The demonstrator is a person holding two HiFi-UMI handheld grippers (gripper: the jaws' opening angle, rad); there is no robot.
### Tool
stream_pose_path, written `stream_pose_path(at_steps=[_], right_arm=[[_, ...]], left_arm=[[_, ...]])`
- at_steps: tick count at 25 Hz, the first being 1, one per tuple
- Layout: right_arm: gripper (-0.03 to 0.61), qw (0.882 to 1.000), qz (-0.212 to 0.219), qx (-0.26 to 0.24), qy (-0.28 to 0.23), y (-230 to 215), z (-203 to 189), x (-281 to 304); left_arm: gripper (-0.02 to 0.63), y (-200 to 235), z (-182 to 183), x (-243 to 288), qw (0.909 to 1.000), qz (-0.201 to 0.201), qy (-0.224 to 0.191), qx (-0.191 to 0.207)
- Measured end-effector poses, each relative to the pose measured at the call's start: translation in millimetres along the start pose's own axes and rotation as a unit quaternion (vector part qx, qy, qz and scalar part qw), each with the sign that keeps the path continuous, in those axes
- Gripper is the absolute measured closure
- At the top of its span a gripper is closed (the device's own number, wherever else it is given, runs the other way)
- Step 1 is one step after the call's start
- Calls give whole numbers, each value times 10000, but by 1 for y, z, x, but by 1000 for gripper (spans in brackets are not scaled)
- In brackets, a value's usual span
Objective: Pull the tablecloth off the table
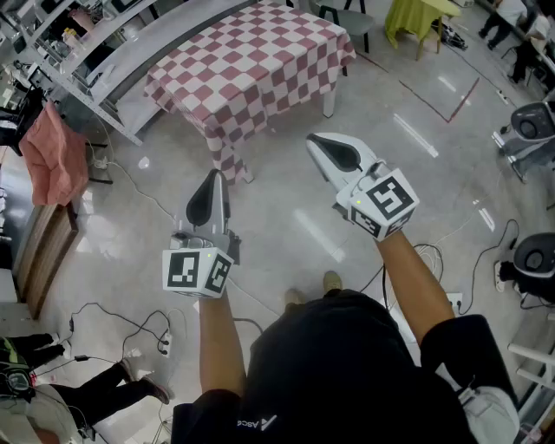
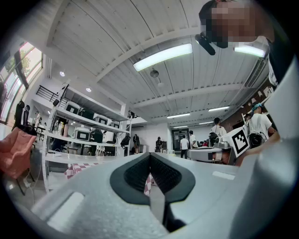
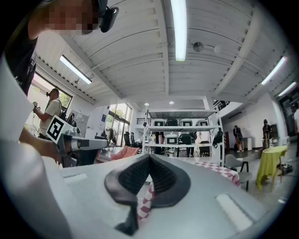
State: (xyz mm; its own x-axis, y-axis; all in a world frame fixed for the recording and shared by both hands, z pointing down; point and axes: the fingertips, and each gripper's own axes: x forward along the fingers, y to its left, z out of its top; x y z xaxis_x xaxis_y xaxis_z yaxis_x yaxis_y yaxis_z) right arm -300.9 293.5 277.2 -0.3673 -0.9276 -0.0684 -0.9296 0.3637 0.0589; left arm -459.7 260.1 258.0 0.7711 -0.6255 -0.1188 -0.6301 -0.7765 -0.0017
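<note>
At the far left of the head view, a salmon-pink cloth is seen hanging beside a wooden panel, with cables strewn over the glossy grey floor below it. The left gripper is held out level above the floor, its marker cube nearest the person. In the left gripper view, its dark ribbed pads are pressed flat together, and nothing is clamped between them. Ahead of it, in the upper middle of the head view, the red-and-white checked tablecloth is spread fully over the table, draped down its sides, with one white table leg exposed at the right corner. The cloth is well apart from both tools and is touched by neither. The right gripper is held a little further forward, pointed toward the table, its marker cube behind it. In the right gripper view, its pads are likewise shut tight on nothing. A sliver of checks is seen through the notch below them, and the table's edge is seen further right. A yellow-draped piece of furniture is found at the upper right.
</note>
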Motion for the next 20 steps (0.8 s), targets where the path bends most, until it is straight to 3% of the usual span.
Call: stream_pose_path(at_steps=[10, 20], right_arm=[[577, 9998, 119, 115, -75, -13, -3, -8], [577, 9995, 294, -5, -118, -74, -4, -28]], left_arm=[[604, -8, -1, 14, 9999, 83, 55, -10], [603, -35, 0, 71, 9995, 258, 45, 166]])
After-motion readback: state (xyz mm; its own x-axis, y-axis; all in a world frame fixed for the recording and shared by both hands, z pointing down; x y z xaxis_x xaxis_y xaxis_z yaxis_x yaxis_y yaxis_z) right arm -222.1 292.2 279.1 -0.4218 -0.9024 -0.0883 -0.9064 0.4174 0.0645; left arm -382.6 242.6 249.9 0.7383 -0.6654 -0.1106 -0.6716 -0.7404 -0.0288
